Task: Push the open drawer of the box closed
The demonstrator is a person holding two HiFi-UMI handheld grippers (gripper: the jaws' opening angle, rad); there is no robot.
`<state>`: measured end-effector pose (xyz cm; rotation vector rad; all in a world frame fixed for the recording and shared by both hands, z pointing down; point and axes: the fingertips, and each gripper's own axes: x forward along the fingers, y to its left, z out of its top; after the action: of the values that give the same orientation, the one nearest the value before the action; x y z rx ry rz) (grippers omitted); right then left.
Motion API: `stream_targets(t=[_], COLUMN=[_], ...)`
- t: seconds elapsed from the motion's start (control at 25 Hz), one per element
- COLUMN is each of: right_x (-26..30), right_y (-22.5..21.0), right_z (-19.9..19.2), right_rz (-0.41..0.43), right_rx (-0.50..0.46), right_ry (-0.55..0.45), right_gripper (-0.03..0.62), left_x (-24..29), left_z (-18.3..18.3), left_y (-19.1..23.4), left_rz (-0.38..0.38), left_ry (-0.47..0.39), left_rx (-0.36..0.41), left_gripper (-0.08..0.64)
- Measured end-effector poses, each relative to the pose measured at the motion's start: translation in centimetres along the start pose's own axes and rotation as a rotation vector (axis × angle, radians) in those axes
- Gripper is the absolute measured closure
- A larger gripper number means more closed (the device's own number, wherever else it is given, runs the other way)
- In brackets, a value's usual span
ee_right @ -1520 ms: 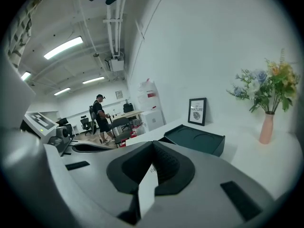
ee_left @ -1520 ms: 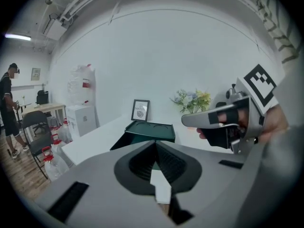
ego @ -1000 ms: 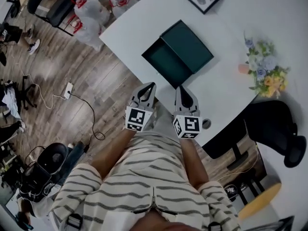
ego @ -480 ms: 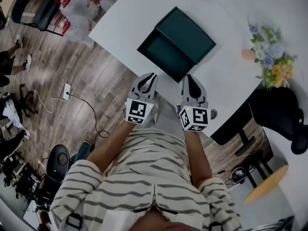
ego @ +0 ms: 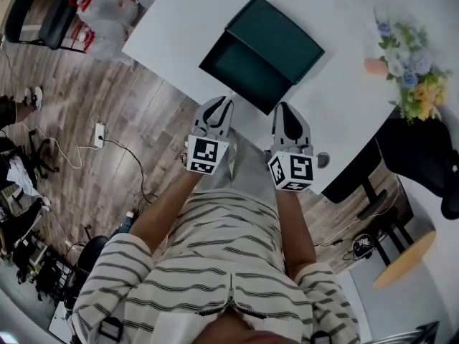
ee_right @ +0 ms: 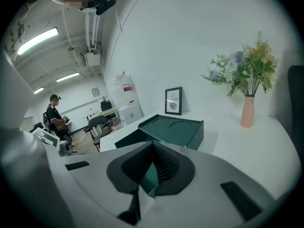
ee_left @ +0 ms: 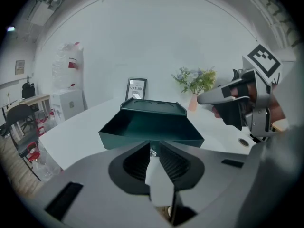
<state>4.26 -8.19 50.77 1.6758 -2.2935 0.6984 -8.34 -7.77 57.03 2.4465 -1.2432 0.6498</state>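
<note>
A dark green box (ego: 280, 38) lies on the white table (ego: 179, 20), its drawer (ego: 240, 70) pulled out toward me and empty. My left gripper (ego: 228, 101) hovers at the table's near edge, just short of the drawer's front wall, jaws together with nothing between them. My right gripper (ego: 281, 108) is beside it, near the drawer's right front corner, also shut and empty. In the left gripper view the drawer (ee_left: 149, 127) fills the middle just beyond the left gripper (ee_left: 154, 146). In the right gripper view the box (ee_right: 173, 126) lies ahead of the right gripper (ee_right: 153, 144).
A pink vase of flowers (ego: 405, 84) stands on the table to the right of the box, and a framed picture (ee_left: 136, 88) stands behind it. A black chair (ego: 423, 163) sits at the right. Cables and bags lie on the wood floor (ego: 107, 120) at the left.
Both grippers have moved forward over the table edge and now sit closer to the drawer's front. Their jaws have stayed together.
</note>
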Motion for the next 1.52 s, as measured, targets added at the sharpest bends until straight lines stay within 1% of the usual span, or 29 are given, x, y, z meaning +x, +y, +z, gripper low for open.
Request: stream_targets(t=[0.2,0.72,0.88,1.16,1.36,1.48,1.52], right_x=[0.1,2.5,3.4,4.6,5.5,5.9,6.0], right_y=[-0.7,-3.9,-4.8,-7.3,-8.4,-9.2,-9.4], right_z=[-0.3,0.5,0.3,-0.4,-0.4,-0.9,-1.2], right_rz=[-0.016,-0.067,-0.093,-0.144,-0.169,-0.18,-0.18], right_rx=[0.011,0.087,0.114,0.146,0.198,0.228,0.244], right_ry=[0.003,-0.003,0.006,0.038,0.028,0.056,0.066], right_gripper=[0.575,0.489,0.475,0.472,0.485,0.486,0.498], left_x=[0.8,2.1,1.9,2.1,2.3,2.6,2.7], left_z=[-0.8,-1.2,-1.3,-1.7,-1.7,-1.9,-2.0], left_y=[0.0,-0.2,0.0,-0.2,0.0,-0.2,-0.3], left_rz=[-0.006,-0.021,-0.02,-0.028,-0.024,-0.025,-0.026], left_ry=[0.015,0.019,0.022,0.029,0.033,0.042,0.044], left_rx=[0.011,0.01,0.01,0.014,0.02,0.022,0.024], left_gripper=[0.508,0.508,0.508,0.507,0.504,0.503,0.502])
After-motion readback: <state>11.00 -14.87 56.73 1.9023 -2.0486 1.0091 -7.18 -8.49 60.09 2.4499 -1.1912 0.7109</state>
